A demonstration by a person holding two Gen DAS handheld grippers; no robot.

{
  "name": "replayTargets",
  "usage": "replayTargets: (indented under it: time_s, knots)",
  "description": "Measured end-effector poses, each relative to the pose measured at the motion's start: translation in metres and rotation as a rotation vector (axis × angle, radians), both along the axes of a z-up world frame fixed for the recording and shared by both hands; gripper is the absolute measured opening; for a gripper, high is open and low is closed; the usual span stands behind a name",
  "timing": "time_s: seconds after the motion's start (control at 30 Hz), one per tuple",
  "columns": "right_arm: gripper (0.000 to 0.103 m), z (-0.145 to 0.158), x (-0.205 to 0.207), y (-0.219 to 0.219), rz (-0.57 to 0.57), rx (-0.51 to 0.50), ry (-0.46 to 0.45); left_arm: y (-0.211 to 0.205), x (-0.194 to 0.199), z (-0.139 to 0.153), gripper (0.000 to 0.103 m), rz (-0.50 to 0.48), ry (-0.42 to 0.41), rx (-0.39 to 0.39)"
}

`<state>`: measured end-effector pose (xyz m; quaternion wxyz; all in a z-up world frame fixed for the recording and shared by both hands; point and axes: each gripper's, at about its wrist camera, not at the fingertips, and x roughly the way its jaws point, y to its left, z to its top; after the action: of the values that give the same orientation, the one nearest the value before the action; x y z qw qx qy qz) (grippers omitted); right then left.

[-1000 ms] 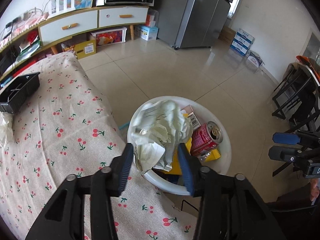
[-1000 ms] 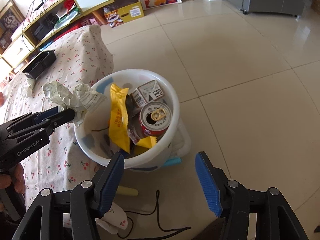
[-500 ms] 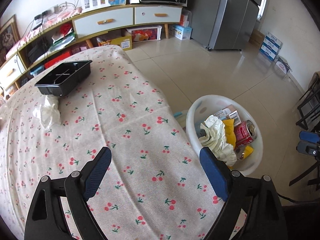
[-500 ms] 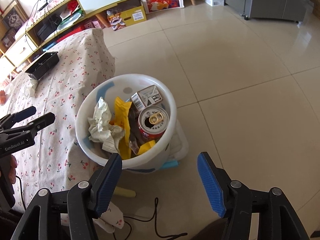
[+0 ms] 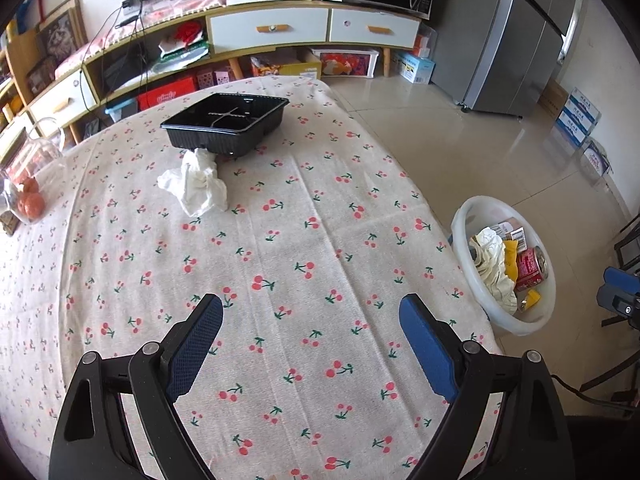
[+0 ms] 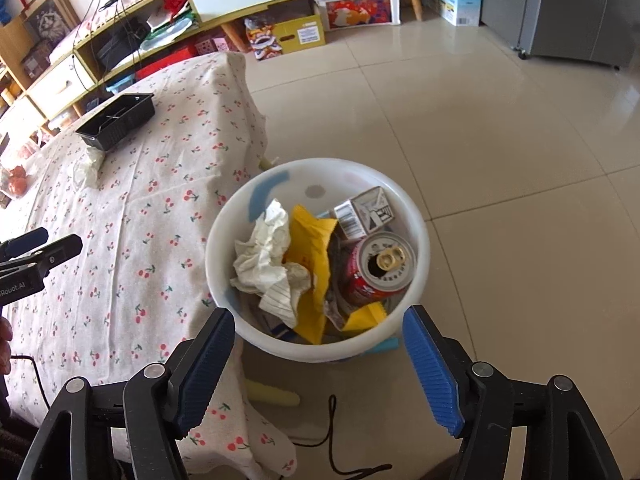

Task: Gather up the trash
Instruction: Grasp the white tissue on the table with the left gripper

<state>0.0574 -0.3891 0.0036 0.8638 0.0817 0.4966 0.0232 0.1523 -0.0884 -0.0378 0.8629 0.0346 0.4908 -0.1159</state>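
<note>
A white bin stands on the floor beside the table and holds crumpled paper, a yellow wrapper, a small carton and a red can. On the cherry-print tablecloth lie a crumpled white tissue and an empty black tray. My left gripper hangs open over the cloth, nothing between its fingers. My right gripper hovers above the near rim of the bin, its jaws opening and empty.
A glass jar of red fruit sits at the table's left edge. A low cabinet with boxes beneath it and a fridge line the far wall. A black cord and a yellow stick lie on the floor near the bin.
My left gripper let the crumpled paper fall into the bin, opened wide and swung left, back over the table. The right gripper widened slightly and shifted a little.
</note>
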Motion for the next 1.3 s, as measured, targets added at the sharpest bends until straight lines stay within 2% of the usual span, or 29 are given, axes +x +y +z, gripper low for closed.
replayTargets:
  time_s: [0.27,0.53,0.7,0.83,0.9,1.03,1.13,1.17,1.23,1.3]
  knots:
    - [0.078,0.011,0.022,0.044,0.040,-0.033,-0.057,0.039,0.008,0.002,0.092,0.091,0.008,-0.003]
    - [0.079,0.011,0.061,0.081,0.086,-0.080,-0.081,0.074,0.044,-0.012,0.092,0.195,0.020,0.017]
    - [0.080,0.007,0.088,0.083,0.058,-0.073,-0.075,0.101,0.074,-0.026,0.092,0.286,0.013,-0.083]
    - [0.081,-0.002,0.106,0.080,0.009,-0.078,-0.061,0.108,0.096,-0.040,0.092,0.319,0.010,-0.102]
    - [0.081,-0.008,0.115,0.079,-0.012,-0.051,-0.041,0.108,0.104,-0.048,0.091,0.328,0.012,-0.108]
    - [0.081,-0.016,0.131,0.080,-0.033,0.002,-0.012,0.105,0.118,-0.058,0.089,0.370,0.003,-0.168]
    - [0.081,-0.020,0.137,0.085,-0.024,-0.009,-0.004,0.095,0.126,-0.061,0.080,0.382,-0.023,-0.167]
    - [0.081,-0.021,0.138,0.087,-0.018,-0.015,-0.001,0.092,0.128,-0.061,0.072,0.382,-0.031,-0.152]
    - [0.081,-0.023,0.141,0.089,-0.008,-0.027,0.003,0.086,0.131,-0.062,0.055,0.373,-0.047,-0.125]
    - [0.081,-0.024,0.142,0.090,-0.005,-0.046,0.002,0.083,0.134,-0.062,0.027,0.359,-0.045,-0.122]
